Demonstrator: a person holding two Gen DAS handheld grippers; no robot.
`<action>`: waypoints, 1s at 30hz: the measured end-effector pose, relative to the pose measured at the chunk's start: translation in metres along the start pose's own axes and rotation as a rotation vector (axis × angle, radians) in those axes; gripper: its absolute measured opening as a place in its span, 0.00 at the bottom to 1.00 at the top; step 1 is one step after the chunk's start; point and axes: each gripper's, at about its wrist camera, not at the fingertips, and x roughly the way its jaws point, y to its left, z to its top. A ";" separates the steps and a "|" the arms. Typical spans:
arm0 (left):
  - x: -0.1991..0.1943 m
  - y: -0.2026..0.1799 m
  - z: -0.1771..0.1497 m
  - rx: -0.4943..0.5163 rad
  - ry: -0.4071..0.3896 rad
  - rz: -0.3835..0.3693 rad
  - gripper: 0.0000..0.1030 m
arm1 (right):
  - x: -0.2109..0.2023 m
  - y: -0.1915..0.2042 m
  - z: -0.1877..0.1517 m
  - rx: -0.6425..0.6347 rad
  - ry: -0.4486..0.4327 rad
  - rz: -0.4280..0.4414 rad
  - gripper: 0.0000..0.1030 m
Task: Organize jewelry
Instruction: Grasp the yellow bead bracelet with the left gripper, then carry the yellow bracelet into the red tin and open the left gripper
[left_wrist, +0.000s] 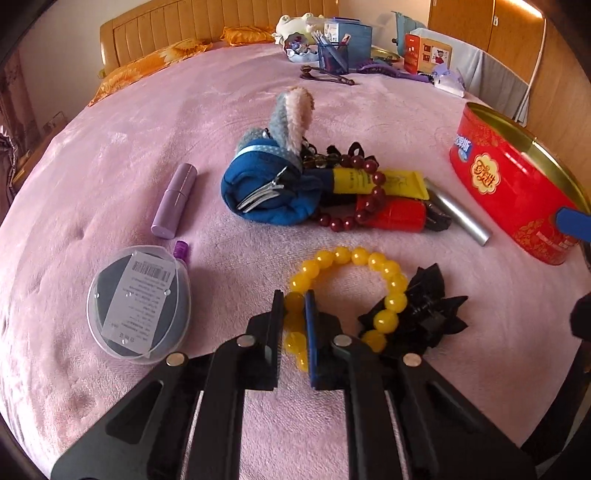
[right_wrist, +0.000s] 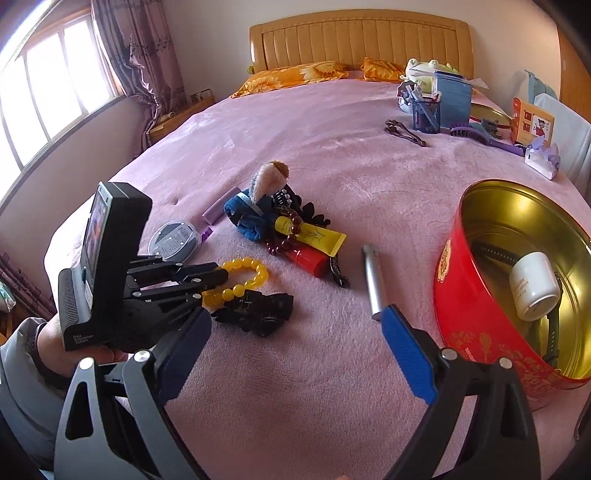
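Observation:
A yellow bead bracelet (left_wrist: 347, 254) lies on the pink bedspread, and my left gripper (left_wrist: 294, 301) is shut on its near-left beads. From the right wrist view, the left gripper (right_wrist: 214, 280) pinches the bracelet (right_wrist: 245, 264) low over the bed. A black hair clip (left_wrist: 424, 314) touches the bracelet's right side. A dark red bead bracelet (left_wrist: 376, 184) drapes over a yellow tube (left_wrist: 388, 182) and a red bottle (left_wrist: 399, 214). My right gripper (right_wrist: 295, 321) hangs open above bare bedspread, left of the open red tin (right_wrist: 461, 306).
A white jar (right_wrist: 535, 291) and dark straps lie in the tin. A silver tube (right_wrist: 373, 280), a blue plush toy (left_wrist: 269, 192), a purple bottle (left_wrist: 173, 201) and a round clear case (left_wrist: 138, 301) lie on the bed. Boxes and a pen cup (right_wrist: 426, 116) stand far back.

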 end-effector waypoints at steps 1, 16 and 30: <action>-0.005 0.001 0.002 -0.013 -0.012 -0.018 0.11 | -0.001 -0.001 0.000 0.001 -0.003 0.000 0.92; -0.089 -0.074 0.086 0.108 -0.224 -0.117 0.11 | -0.067 -0.080 0.010 0.081 -0.171 -0.132 0.91; -0.048 -0.218 0.131 0.327 -0.157 -0.190 0.11 | -0.084 -0.200 -0.008 0.168 -0.142 -0.338 0.91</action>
